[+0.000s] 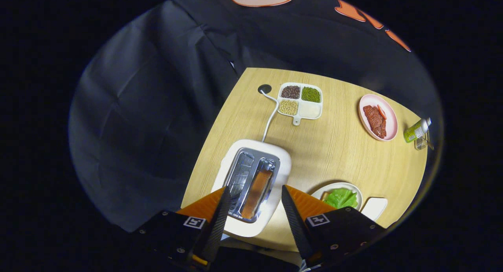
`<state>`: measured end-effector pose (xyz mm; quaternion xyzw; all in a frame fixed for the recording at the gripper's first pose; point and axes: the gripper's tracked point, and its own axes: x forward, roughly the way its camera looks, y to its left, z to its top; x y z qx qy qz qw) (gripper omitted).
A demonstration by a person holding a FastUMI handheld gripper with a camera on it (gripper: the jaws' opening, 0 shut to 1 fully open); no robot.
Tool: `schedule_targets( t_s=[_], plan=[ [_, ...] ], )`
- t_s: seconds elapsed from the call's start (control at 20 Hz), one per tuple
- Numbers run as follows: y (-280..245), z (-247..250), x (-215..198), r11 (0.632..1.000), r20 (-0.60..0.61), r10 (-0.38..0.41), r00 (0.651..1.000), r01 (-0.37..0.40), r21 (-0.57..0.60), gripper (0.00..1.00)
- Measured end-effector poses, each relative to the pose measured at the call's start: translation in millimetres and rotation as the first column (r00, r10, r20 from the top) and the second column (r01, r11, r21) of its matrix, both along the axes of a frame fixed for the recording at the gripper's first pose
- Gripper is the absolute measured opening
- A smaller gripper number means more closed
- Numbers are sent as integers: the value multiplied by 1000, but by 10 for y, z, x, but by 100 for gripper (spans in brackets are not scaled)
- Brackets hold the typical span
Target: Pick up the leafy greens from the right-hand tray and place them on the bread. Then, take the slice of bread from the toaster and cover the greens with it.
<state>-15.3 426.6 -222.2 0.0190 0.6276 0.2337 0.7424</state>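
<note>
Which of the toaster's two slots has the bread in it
The slot on the side nearer the plate of greens holds the browned slice; the other slot shows bare metal. The open gripper hovers above the toaster, fingers straddling it.

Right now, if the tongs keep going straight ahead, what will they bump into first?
Probably the toaster. The tongs are open, fingers either side of its slots, with the bread slice standing in the right-hand slot between them. How far off it is, I cannot judge.

Wall: black cloth [157, 118] hung creased behind the table.
Furniture: light wood-grain table [334, 154], a round cable hole [264, 89] near its far edge.
Light: dim, brightest on the tabletop.
</note>
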Motion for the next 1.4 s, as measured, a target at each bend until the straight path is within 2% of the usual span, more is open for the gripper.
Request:
schedule_targets(
  t_s=[0.15, 0.35, 0.55, 0.7, 0.9, 1.2, 1.4],
  plan=[
    [43, -135, -40, 998, -51, 8, 999, -11, -54, 73],
    [70, -263, -57, 993, -96, -4, 995, -7, -120, 58],
    [36, -396, -102, 979, -100, 35, 994, -54, -199, 36],
    [73, -376, -87, 981, -86, 21, 996, -37, -190, 16],
    [15, -295, -102, 990, -67, 1, 998, -11, -140, 10],
    [-142, 71, 18, 998, -10, -62, 998, 62, -5, 8],
    [-340, 358, 101, 985, 0, -129, 992, 128, 116, 8]
  ],
)
